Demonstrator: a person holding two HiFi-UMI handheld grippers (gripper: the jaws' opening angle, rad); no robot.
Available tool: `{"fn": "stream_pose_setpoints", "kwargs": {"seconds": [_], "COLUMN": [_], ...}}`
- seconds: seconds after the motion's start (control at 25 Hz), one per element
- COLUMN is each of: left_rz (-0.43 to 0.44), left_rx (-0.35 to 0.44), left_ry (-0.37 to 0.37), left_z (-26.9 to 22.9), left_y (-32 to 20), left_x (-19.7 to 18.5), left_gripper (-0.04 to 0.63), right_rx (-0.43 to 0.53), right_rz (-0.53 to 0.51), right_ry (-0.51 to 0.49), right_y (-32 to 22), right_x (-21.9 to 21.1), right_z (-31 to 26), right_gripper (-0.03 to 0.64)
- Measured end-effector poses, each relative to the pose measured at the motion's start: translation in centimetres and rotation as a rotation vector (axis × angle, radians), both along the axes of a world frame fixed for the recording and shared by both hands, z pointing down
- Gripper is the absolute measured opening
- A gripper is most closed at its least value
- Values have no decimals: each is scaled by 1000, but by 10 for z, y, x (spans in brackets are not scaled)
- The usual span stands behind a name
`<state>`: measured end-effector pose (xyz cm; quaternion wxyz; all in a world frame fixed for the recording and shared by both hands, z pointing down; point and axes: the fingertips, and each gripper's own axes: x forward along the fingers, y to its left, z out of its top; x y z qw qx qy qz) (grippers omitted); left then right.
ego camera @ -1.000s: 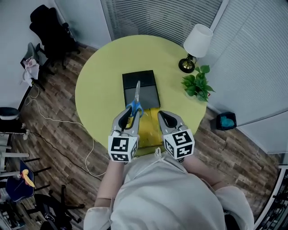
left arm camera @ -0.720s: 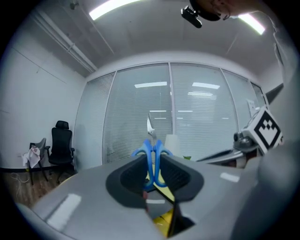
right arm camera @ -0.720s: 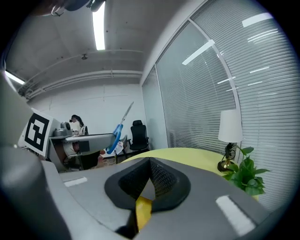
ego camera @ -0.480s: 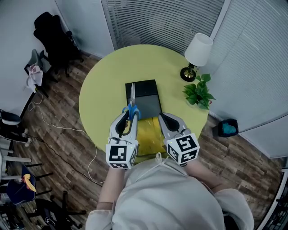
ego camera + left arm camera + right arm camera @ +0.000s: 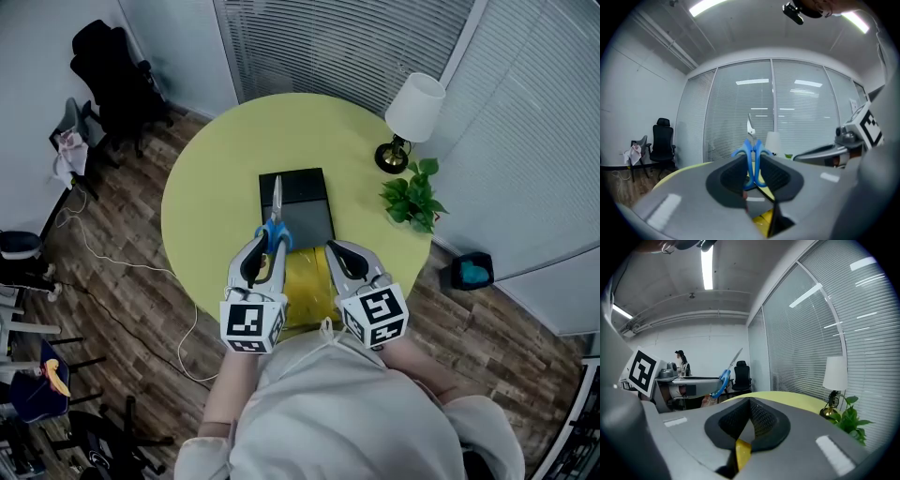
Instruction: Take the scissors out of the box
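Blue-handled scissors (image 5: 277,199) in left tongs (image 5: 265,242)

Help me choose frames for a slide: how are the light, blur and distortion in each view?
Head view: dim, bluish, even light, sharp; the scissors read clearly. Left gripper view: strong fisheye, black corners, bright reflections on the glass wall, close foreground soft. Right gripper view: same fisheye, a ceiling light glares, lamp sharp.
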<state>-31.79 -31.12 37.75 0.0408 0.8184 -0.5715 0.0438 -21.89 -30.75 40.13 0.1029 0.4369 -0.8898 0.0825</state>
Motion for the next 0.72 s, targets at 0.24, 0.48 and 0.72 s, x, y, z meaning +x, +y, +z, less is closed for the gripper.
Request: {"fn": "stream_pose_setpoints", "kwargs": {"seconds": [0.24, 0.48, 0.72], "left_rz": [5, 10, 16], "left_rx": [-23, -36, -43], "left_ry": [12, 17, 17], "left_z": [6, 9, 13], "left_y": [-2, -4, -6], "left_x": [4, 6, 8], "left_gripper": [92, 92, 92], "right_rx": [-11, -14, -25], "right_rz": [3, 8, 15], "right_ry": [18, 32, 30], "right_y": [-2, -5, -7], "right_x": [2, 4, 6], "right_z": [7, 10, 15], "right_gripper": [-2, -2, -1]}}
